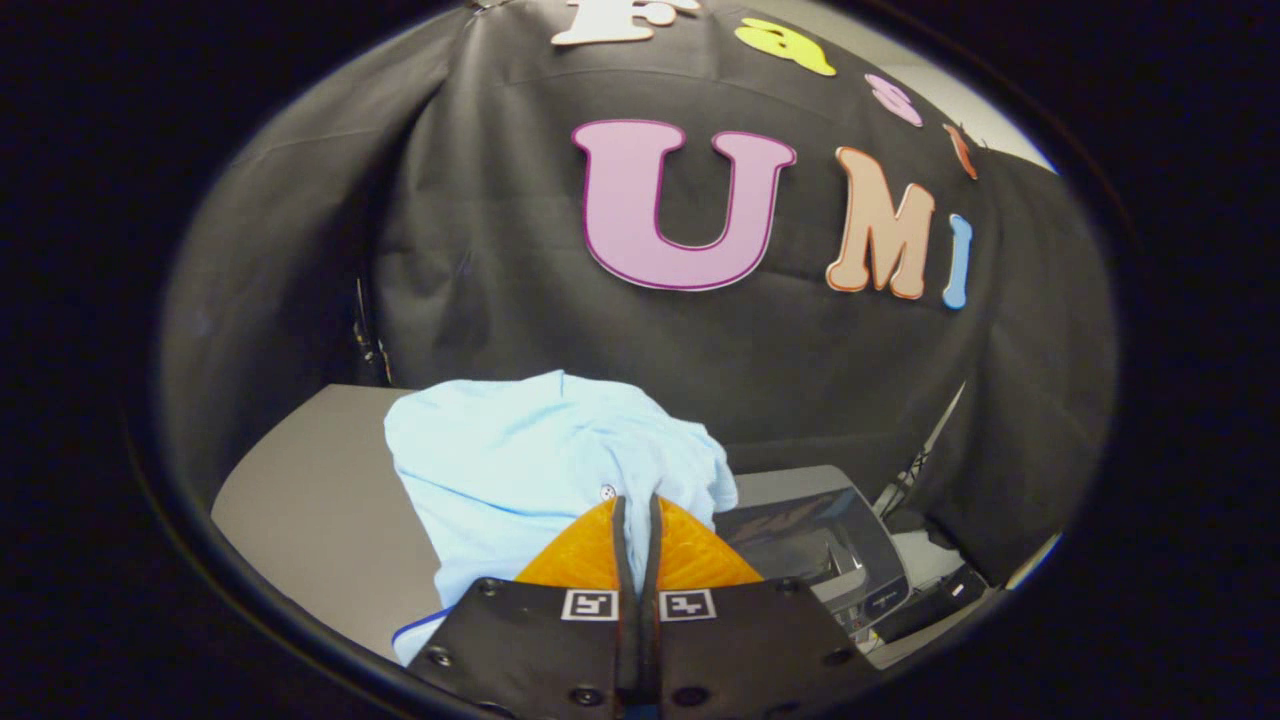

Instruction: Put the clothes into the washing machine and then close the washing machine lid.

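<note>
With the gripper [637, 510] pinching a fold of the light blue garment [520, 465] between its 2 nearly closed fingers above the grey table [300, 500], we should carry it clear toward the washing machine [820, 540] just beside it, keeping hold.

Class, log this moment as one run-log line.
gripper: shut on light blue garment | garment: lifted, hanging ahead of fingers | washing machine: beyond, to the right | step: carrying
</note>
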{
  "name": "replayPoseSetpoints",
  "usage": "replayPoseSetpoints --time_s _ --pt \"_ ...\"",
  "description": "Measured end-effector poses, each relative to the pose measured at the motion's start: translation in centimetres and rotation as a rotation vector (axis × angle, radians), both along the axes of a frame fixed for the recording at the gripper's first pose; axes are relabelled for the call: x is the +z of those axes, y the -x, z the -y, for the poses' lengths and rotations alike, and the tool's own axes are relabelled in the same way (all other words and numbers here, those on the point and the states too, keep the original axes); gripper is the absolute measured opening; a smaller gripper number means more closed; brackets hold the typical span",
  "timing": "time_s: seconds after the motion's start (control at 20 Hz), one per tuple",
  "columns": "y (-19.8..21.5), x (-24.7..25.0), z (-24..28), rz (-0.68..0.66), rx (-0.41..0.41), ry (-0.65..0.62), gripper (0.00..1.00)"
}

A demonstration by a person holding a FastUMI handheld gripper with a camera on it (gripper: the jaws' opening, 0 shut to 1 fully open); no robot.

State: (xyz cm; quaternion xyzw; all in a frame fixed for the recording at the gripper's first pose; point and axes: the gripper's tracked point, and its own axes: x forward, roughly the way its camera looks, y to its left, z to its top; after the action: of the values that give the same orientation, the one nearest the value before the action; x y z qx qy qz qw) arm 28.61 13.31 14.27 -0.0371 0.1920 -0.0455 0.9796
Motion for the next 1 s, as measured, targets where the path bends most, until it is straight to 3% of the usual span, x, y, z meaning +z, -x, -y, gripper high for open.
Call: replayPoseSetpoints --time_s 0.65,1.0 --pt "-0.6 0.6 4.1 0.036 -0.007 0.043 0.01" --pt "-1.5 2.4 7.1 0.117 -0.033 0.054 0.01"
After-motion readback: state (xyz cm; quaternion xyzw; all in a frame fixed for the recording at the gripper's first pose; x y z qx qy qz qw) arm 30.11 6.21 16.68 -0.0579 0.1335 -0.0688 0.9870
